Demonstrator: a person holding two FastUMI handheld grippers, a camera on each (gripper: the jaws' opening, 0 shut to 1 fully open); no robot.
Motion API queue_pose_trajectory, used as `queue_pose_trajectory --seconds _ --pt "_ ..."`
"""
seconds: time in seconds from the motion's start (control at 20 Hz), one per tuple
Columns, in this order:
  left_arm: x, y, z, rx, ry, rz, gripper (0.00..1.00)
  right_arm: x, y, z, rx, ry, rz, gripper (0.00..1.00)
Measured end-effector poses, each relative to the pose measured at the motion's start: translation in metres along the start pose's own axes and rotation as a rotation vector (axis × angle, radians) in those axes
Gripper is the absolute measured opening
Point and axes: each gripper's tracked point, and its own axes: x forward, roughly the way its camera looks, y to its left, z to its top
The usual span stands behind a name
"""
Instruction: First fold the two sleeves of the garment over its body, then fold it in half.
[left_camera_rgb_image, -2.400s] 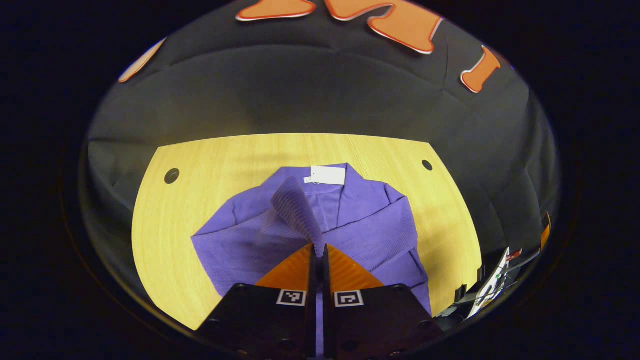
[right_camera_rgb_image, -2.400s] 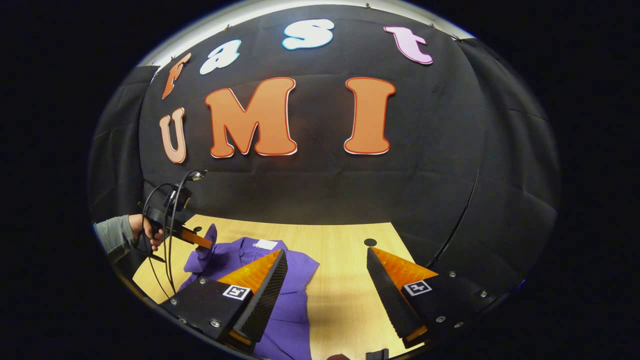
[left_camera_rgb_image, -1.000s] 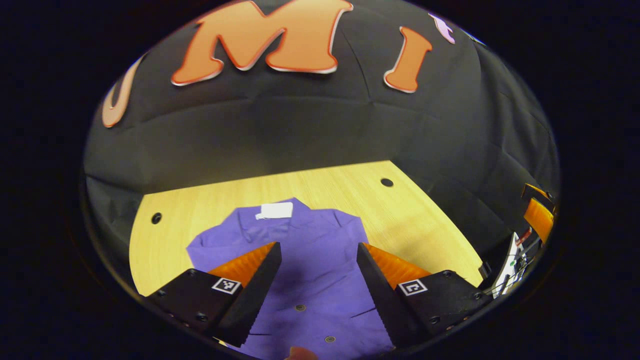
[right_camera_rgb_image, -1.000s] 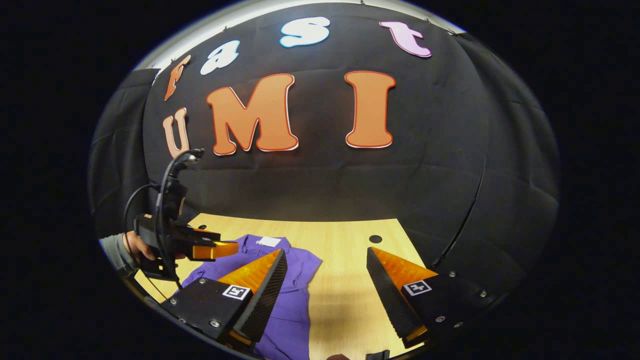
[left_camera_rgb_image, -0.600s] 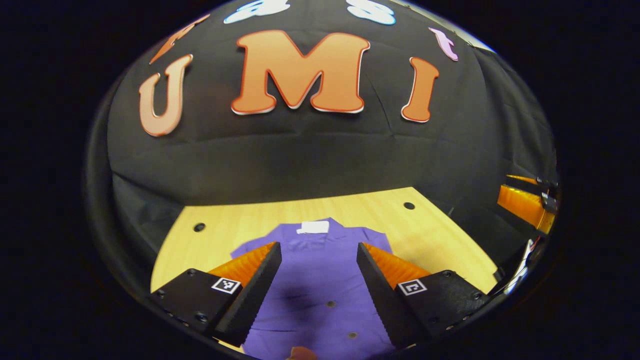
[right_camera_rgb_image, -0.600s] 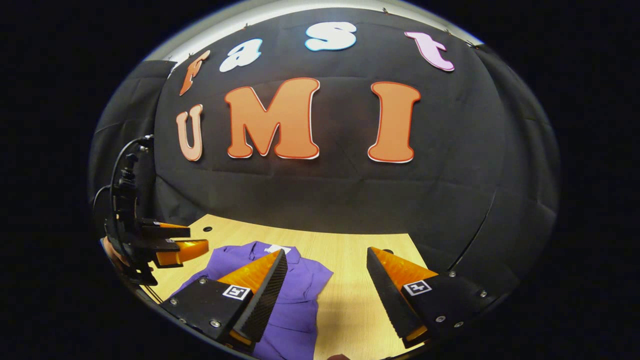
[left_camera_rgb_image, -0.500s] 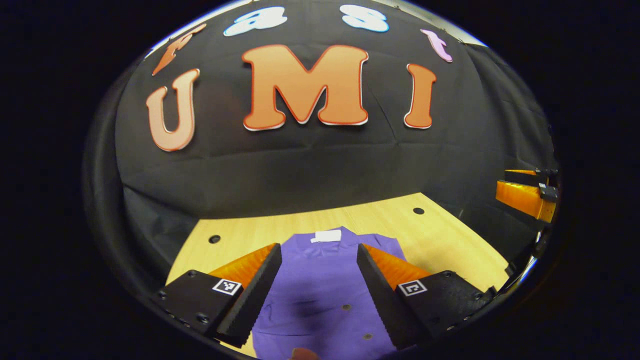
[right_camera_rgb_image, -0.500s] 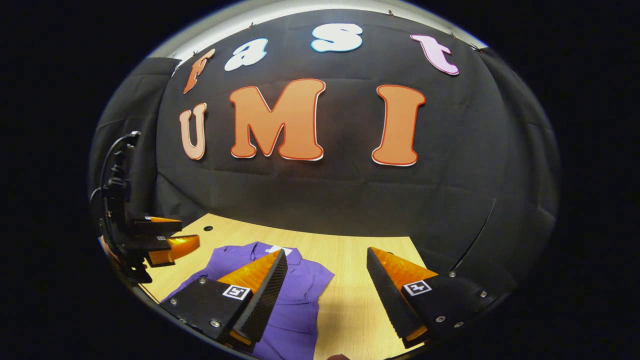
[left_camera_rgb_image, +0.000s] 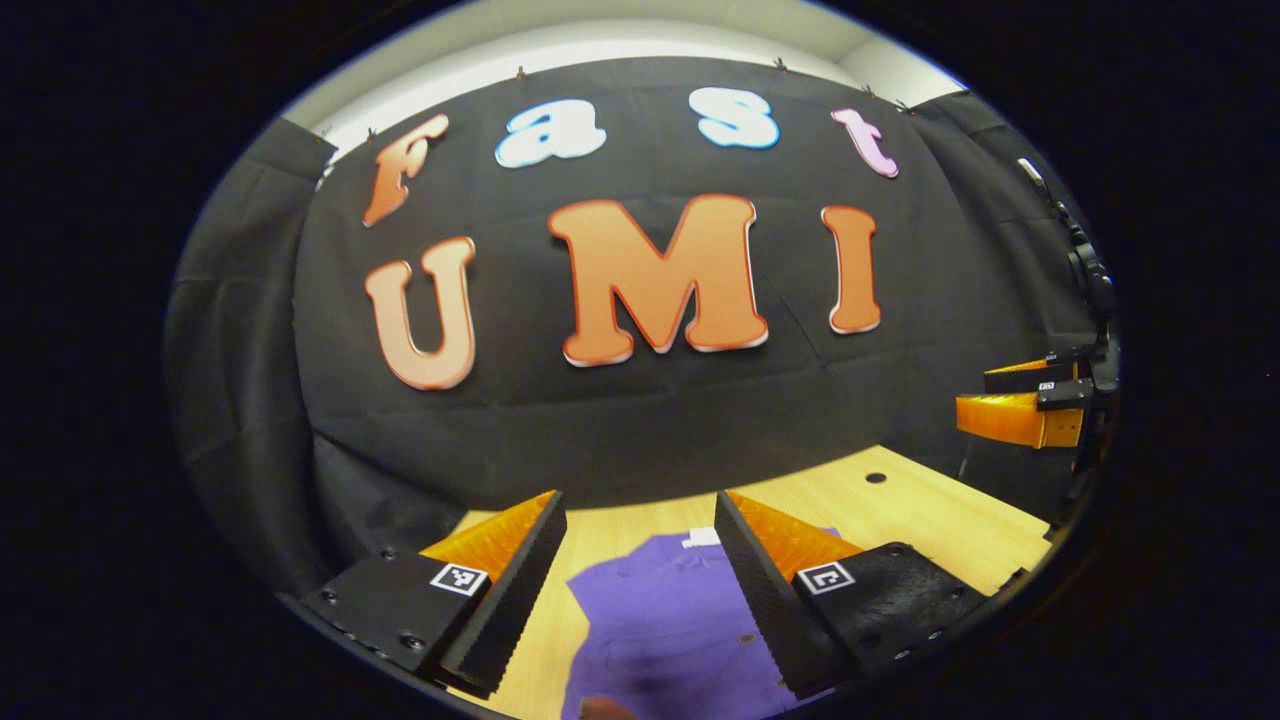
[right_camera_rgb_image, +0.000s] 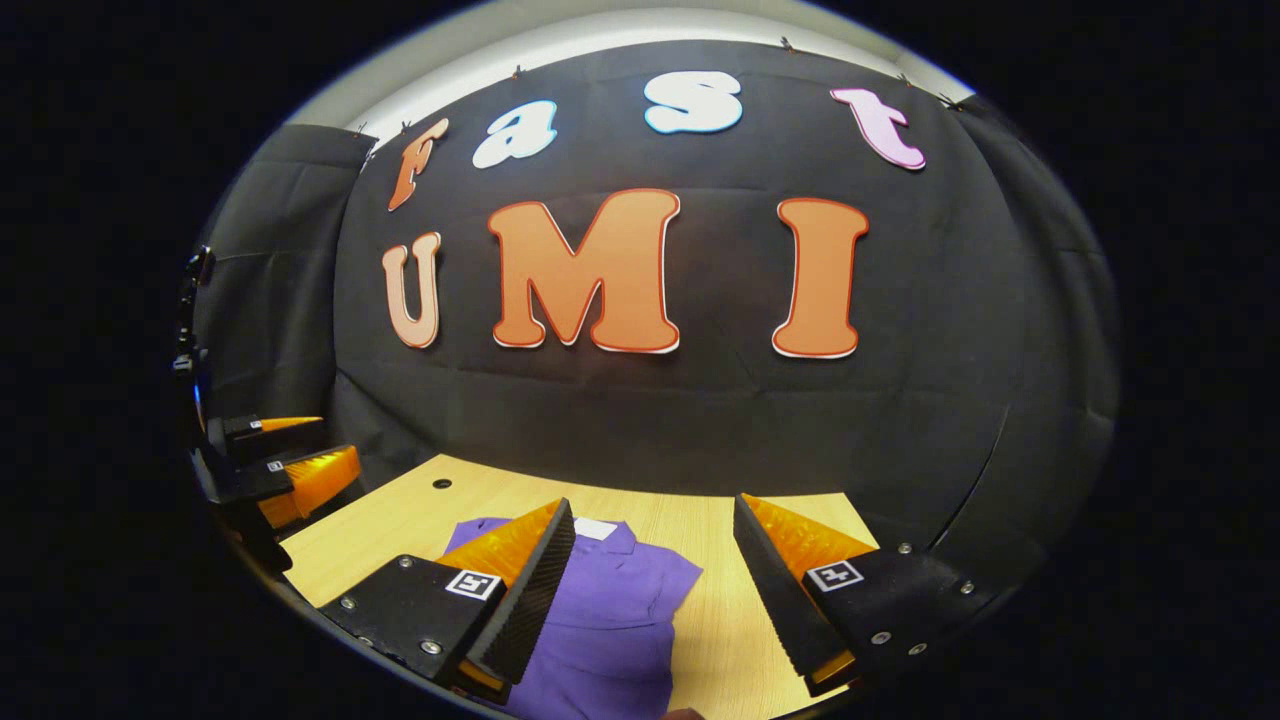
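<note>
A purple buttoned garment (left_camera_rgb_image: 660, 630) lies flat on the light wooden table (left_camera_rgb_image: 930, 510), its sleeves folded over its body and a white tag (left_camera_rgb_image: 700, 540) at the collar. My left gripper (left_camera_rgb_image: 640, 590) hangs open above it, holding nothing. In the right gripper view the garment (right_camera_rgb_image: 620, 620) lies low and left of centre, with the white tag (right_camera_rgb_image: 597, 528) at its far end. My right gripper (right_camera_rgb_image: 650, 590) is open above the table (right_camera_rgb_image: 400, 520), and the left gripper (right_camera_rgb_image: 290, 465) shows at the far left. The right gripper (left_camera_rgb_image: 1020, 405) appears at the right edge of the left gripper view.
The table has small round holes near its far corners (left_camera_rgb_image: 876, 478) (right_camera_rgb_image: 441, 483). Black cloth wall closes off the back and sides. Bare wood lies right of the garment (right_camera_rgb_image: 720, 620).
The left gripper let go of the sleeve, which now lies on the body, opened, and pulled up and back. The right gripper stayed open and tilted slightly upward.
</note>
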Motion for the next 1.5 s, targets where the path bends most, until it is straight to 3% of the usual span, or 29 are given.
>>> queue_pose_trajectory --seconds 0.25,0.45,0.8,0.95,1.1,1.35,1.5 --pt "-0.027 0.025 0.042 -0.035 -0.188 0.070 0.96 -0.016 0.010 0.008 0.034 -0.042 0.001 0.95" --pt "-0.042 0.039 0.036 -0.020 -0.193 0.106 0.96 -0.033 0.010 0.005 0.070 -0.063 -0.025 0.95" --pt "-0.051 0.056 -0.054 0.013 0.066 0.100 0.95 -0.045 0.017 -0.082 0.081 0.186 -0.024 0.95" --pt "-0.056 0.070 -0.112 0.018 0.242 0.125 0.95 -0.056 0.034 -0.145 0.109 0.408 0.053 0.95" --pt "-0.057 0.076 -0.166 -0.006 0.418 0.098 0.98 -0.048 0.041 -0.200 0.157 0.552 0.068 0.96" --pt "-0.077 0.085 -0.234 0.021 0.659 0.064 0.98 -0.068 0.038 -0.256 0.141 0.750 0.052 0.95" --pt "-0.087 0.083 -0.267 -0.008 0.815 -0.009 0.99 -0.090 0.041 -0.292 0.185 0.875 0.060 0.96"
